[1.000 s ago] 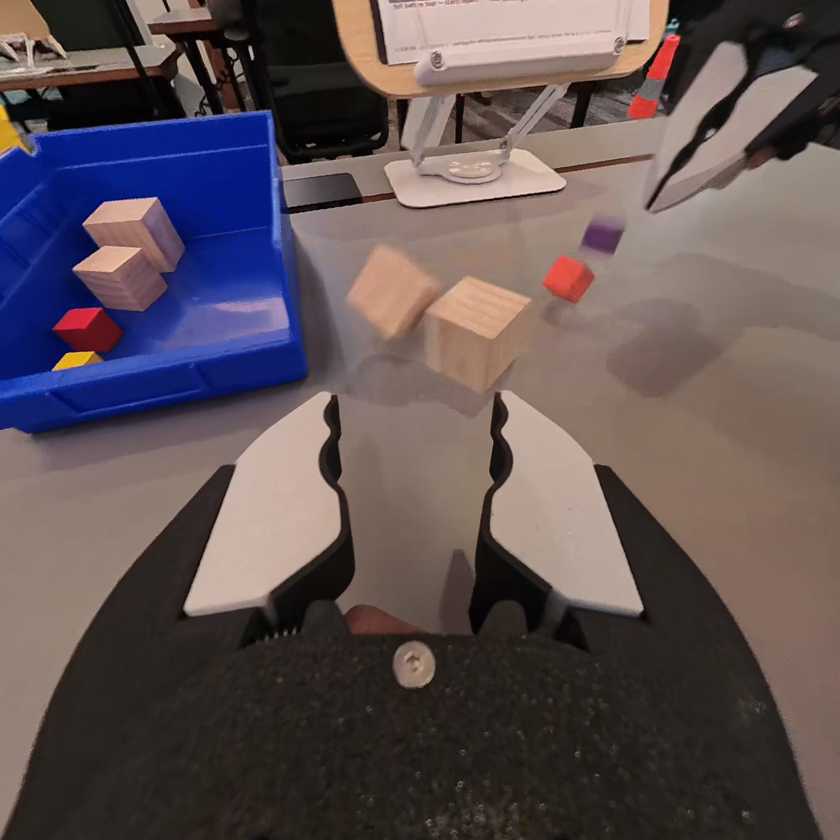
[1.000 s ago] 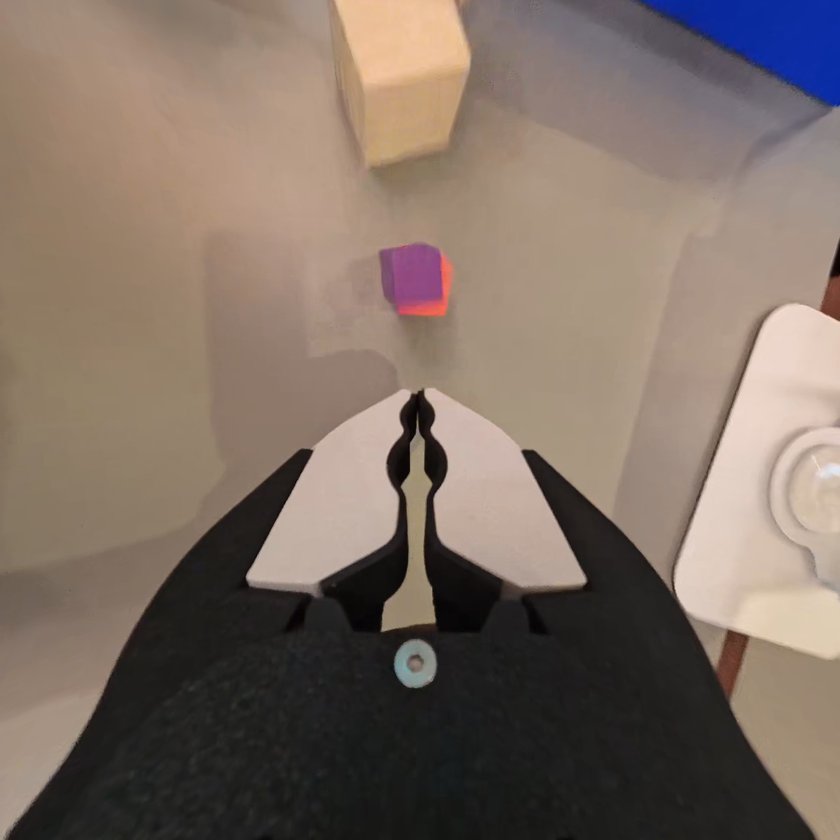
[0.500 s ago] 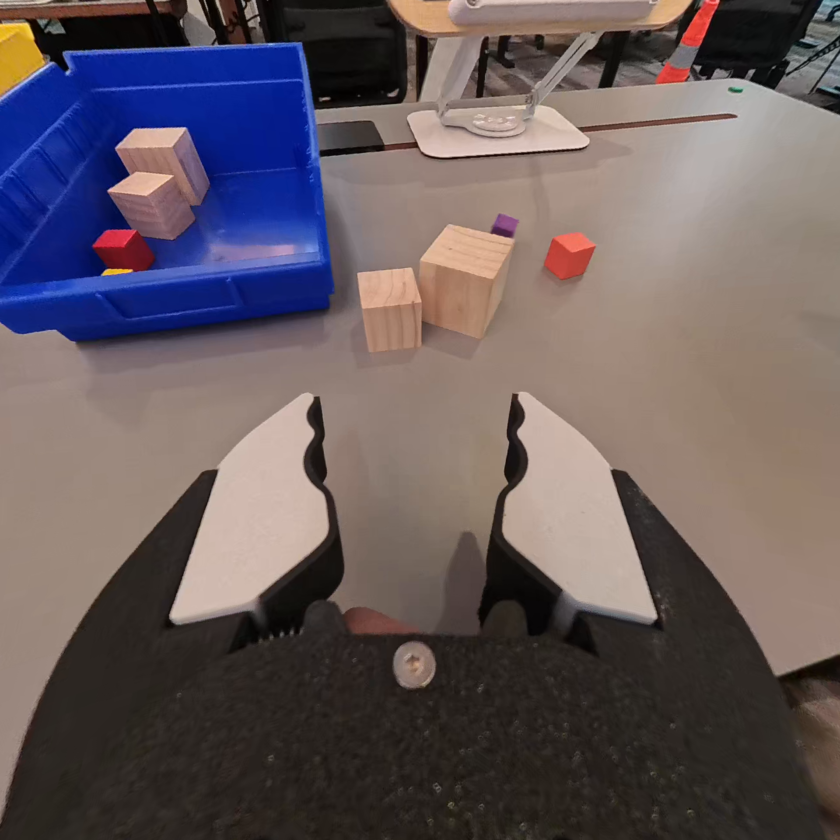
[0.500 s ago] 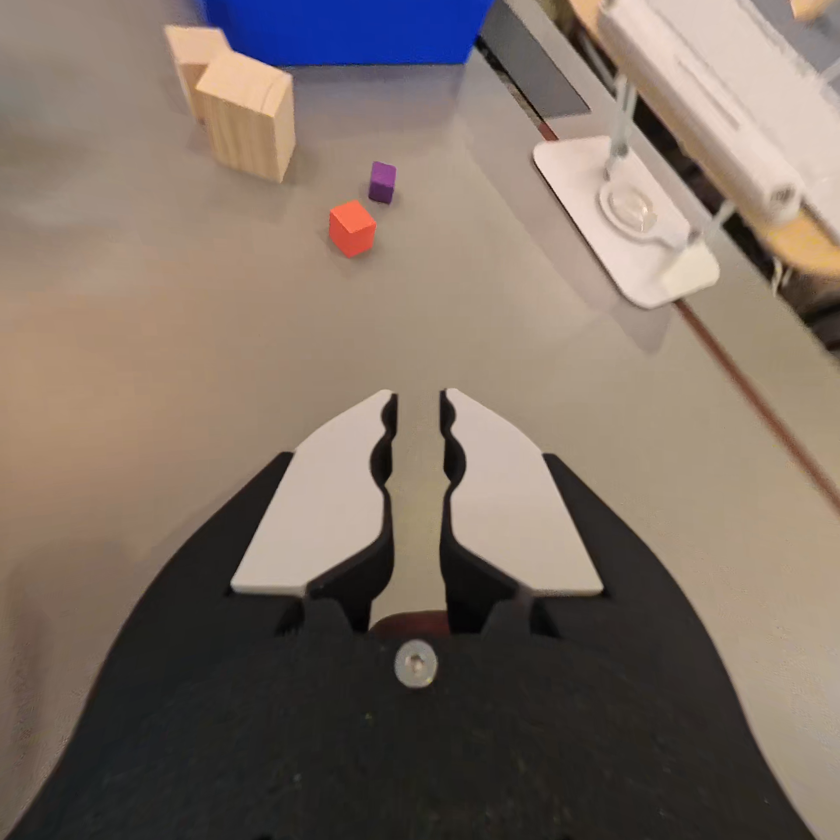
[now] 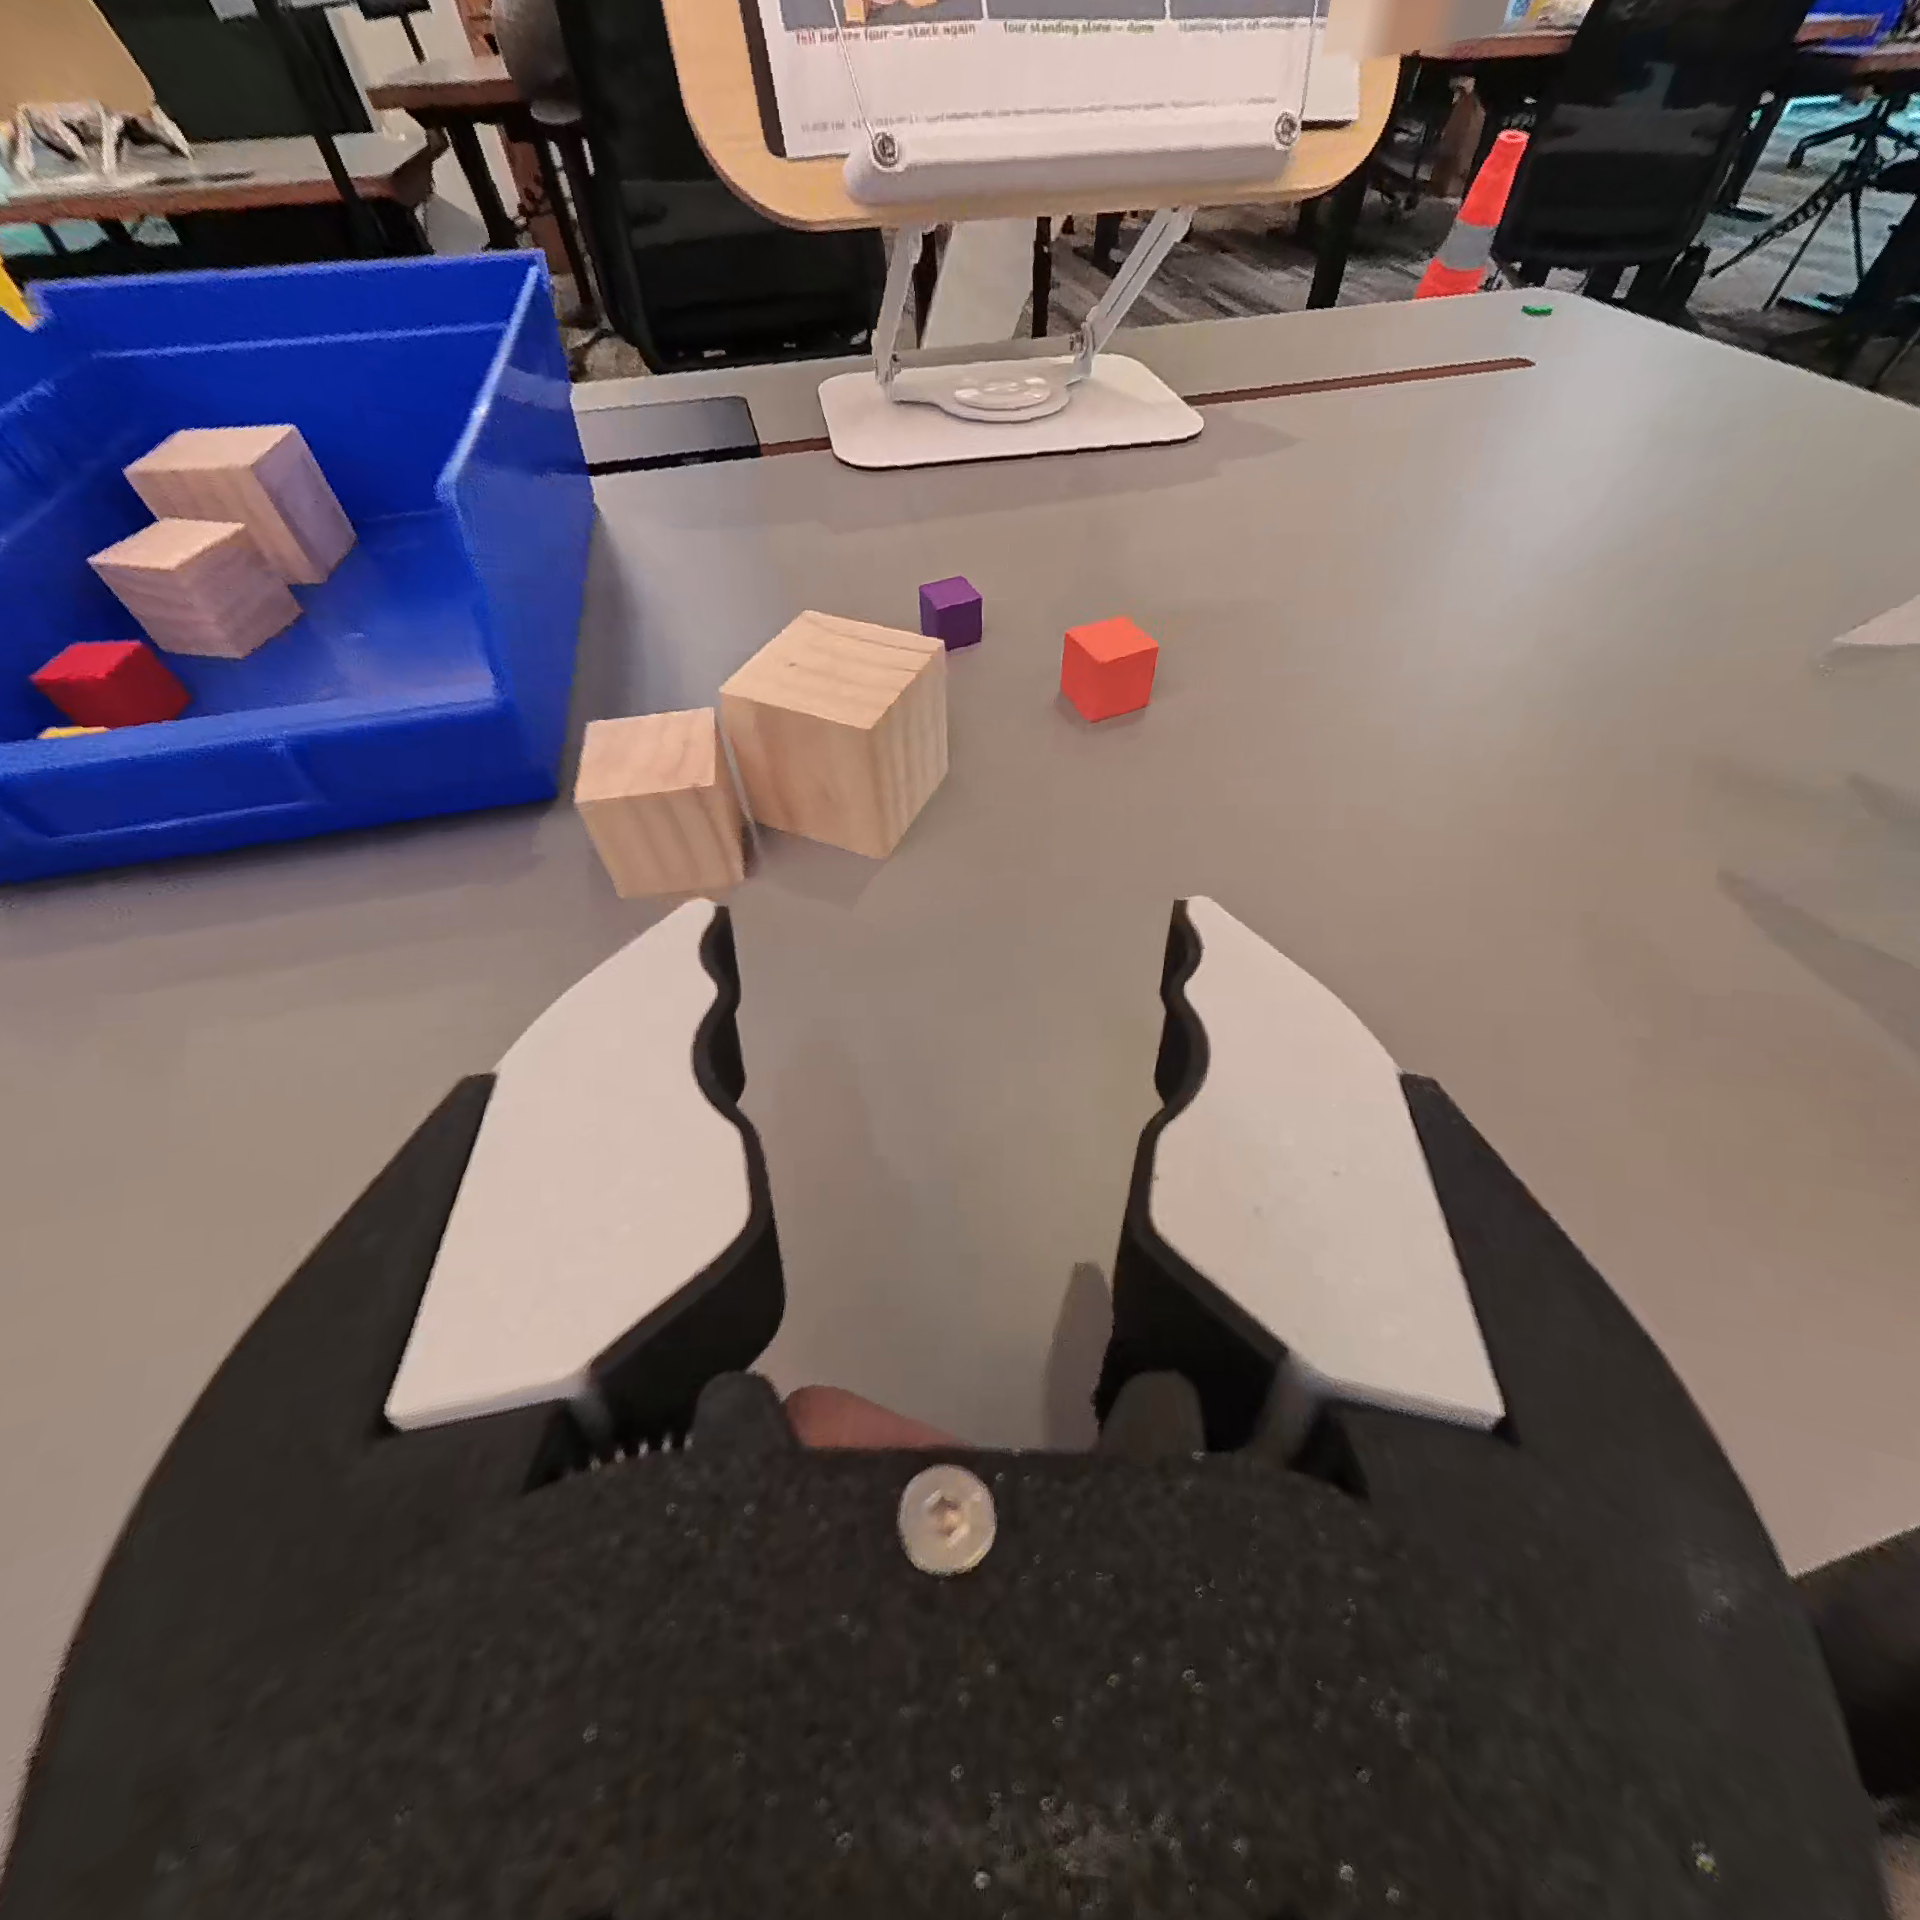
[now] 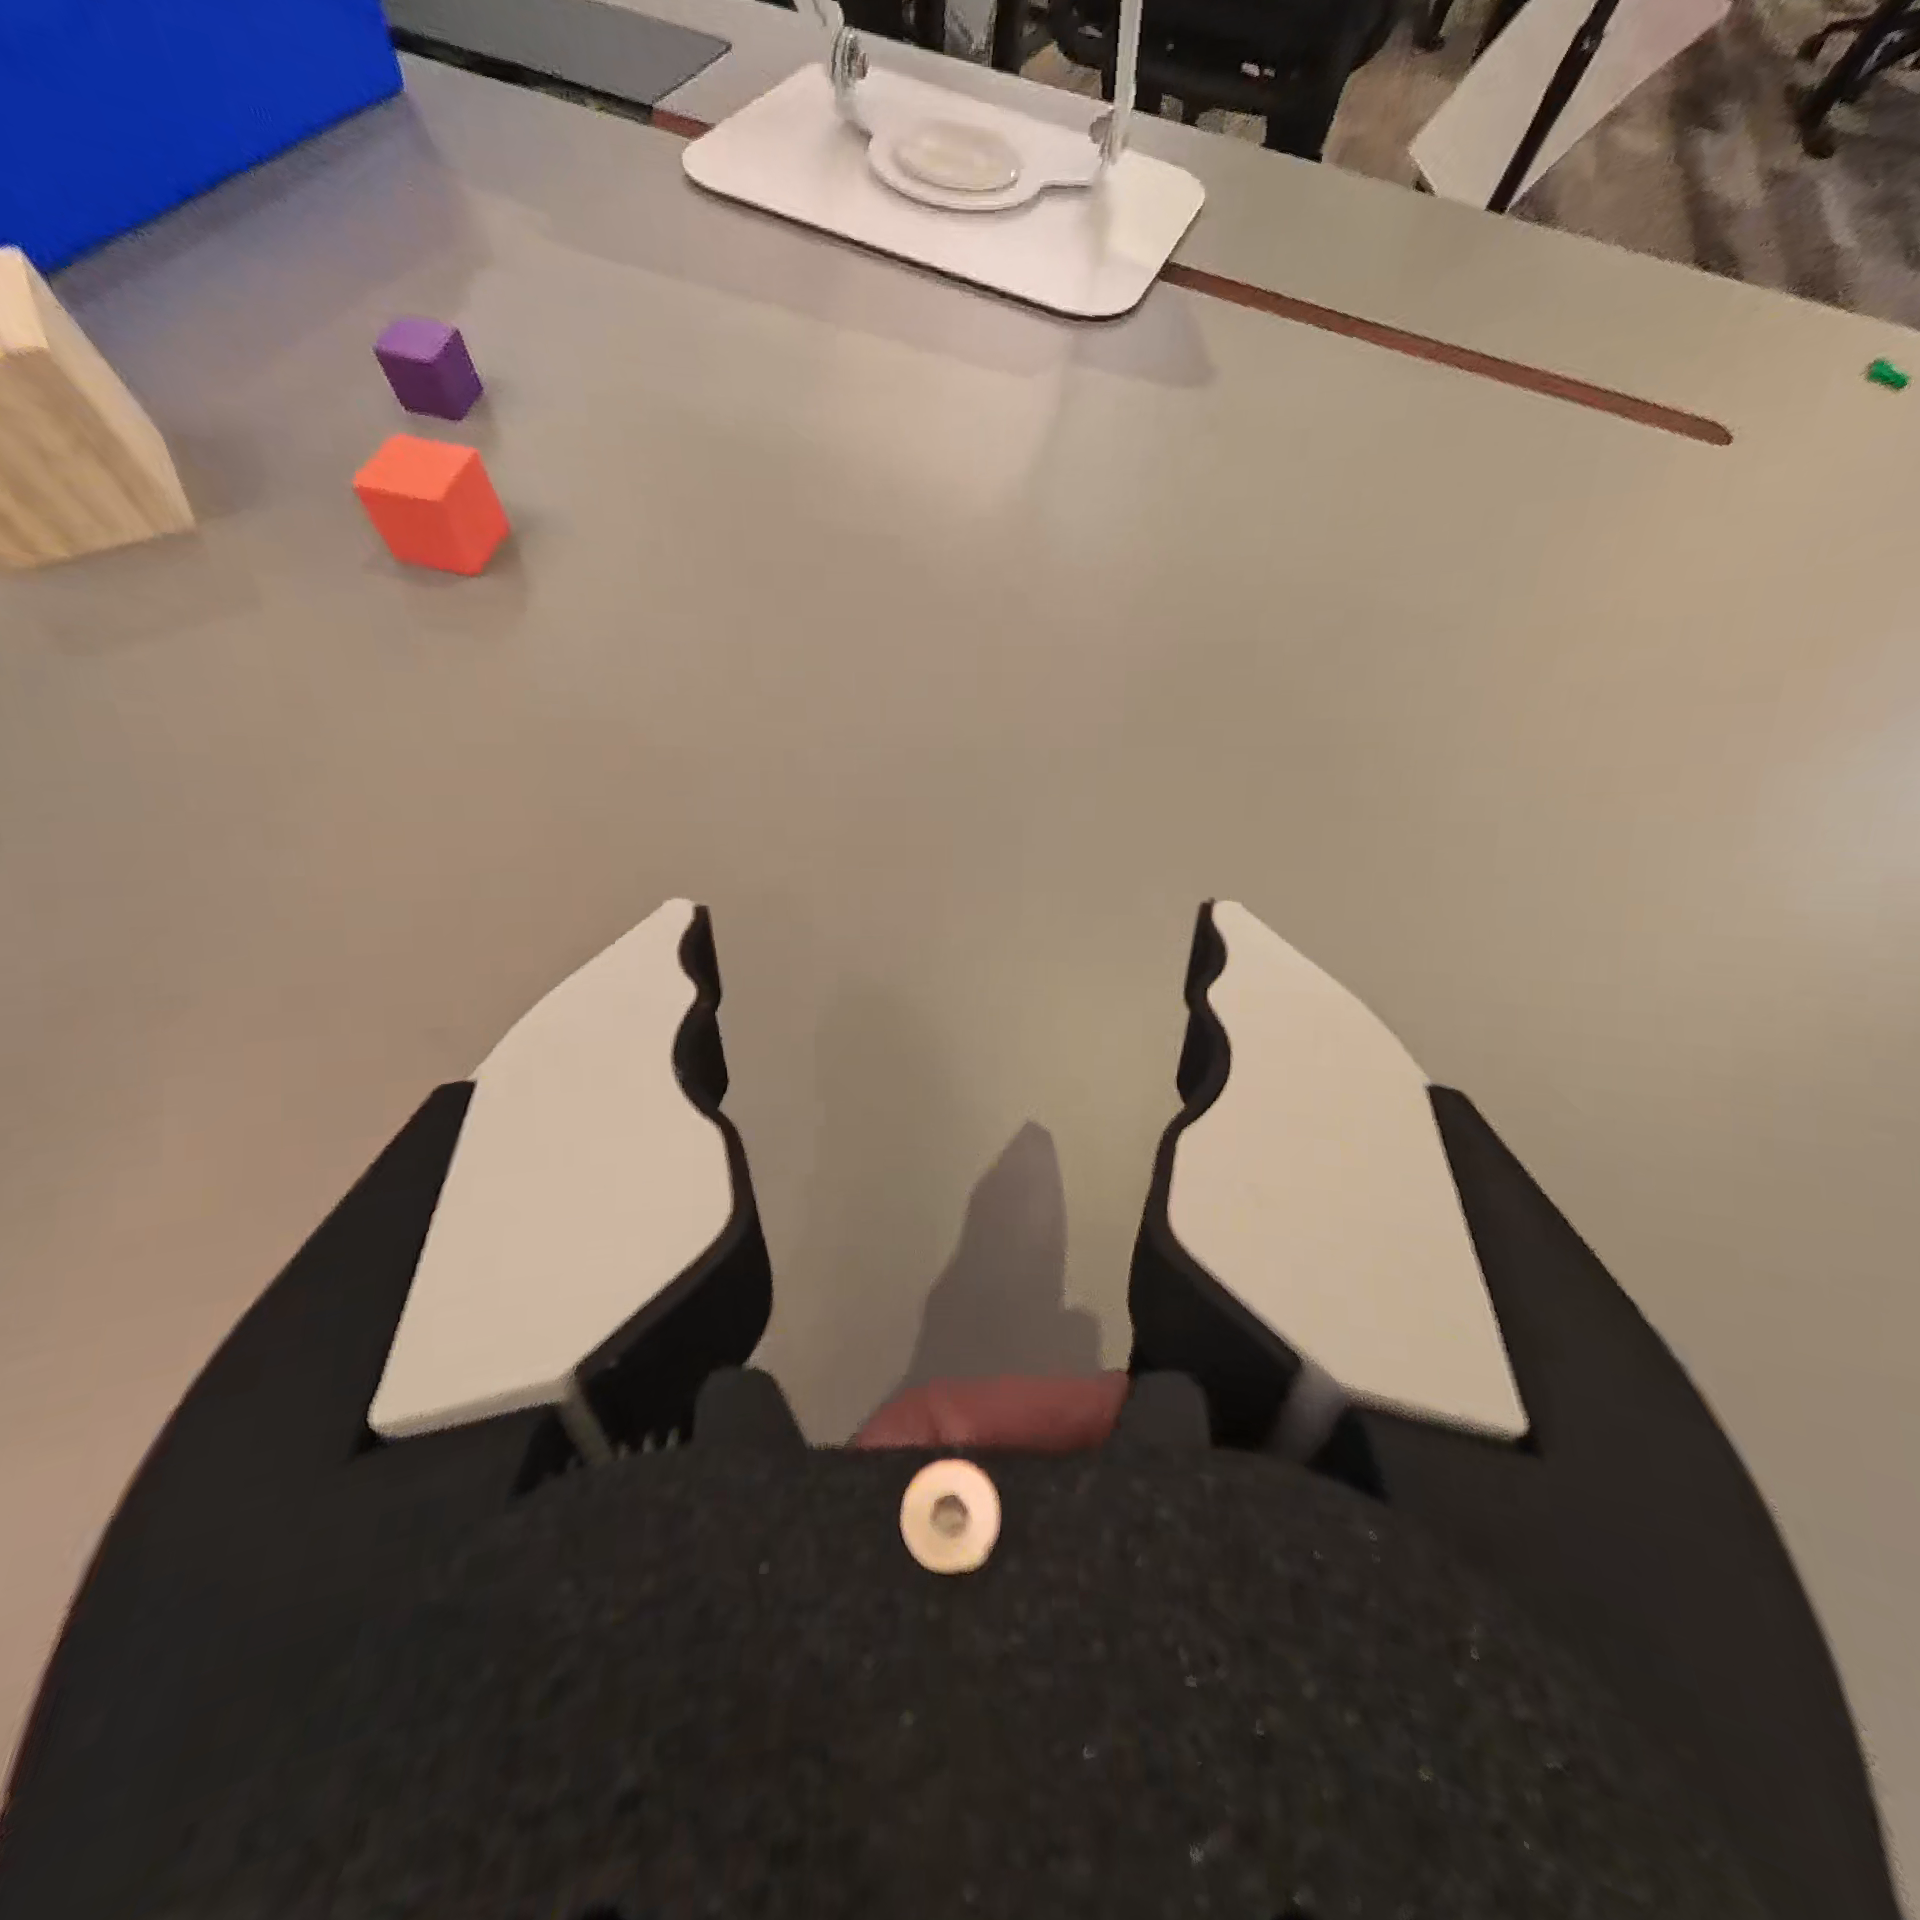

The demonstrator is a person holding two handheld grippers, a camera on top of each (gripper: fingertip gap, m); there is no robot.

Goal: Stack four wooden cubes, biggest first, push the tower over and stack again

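Observation:
Four cubes lie scattered on the grey table. A big plain wooden cube [image 5: 836, 727] touches a smaller plain wooden cube [image 5: 657, 800] at its left. A tiny purple cube [image 5: 950, 611] sits just behind the big one, and an orange cube [image 5: 1108, 666] lies to its right. My left gripper [image 5: 945, 914] is open and empty, just short of the wooden cubes. My right gripper [image 6: 951, 914] is open and empty over bare table; the orange cube [image 6: 431, 503], the purple cube [image 6: 427, 367] and an edge of the big wooden cube [image 6: 62, 436] lie to its far left.
A blue bin [image 5: 499, 582] at the left holds two plain wooden cubes [image 5: 223, 540], a red cube [image 5: 104, 681] and a yellow piece. A white stand base [image 5: 1008, 410] with a board above stands at the table's back. It also shows in the right wrist view [image 6: 1039, 229].
The tower fell a second ago and the cubes came to rest apart. My right gripper opened wide and drew back to the right. My left gripper stayed open near the wooden cubes.

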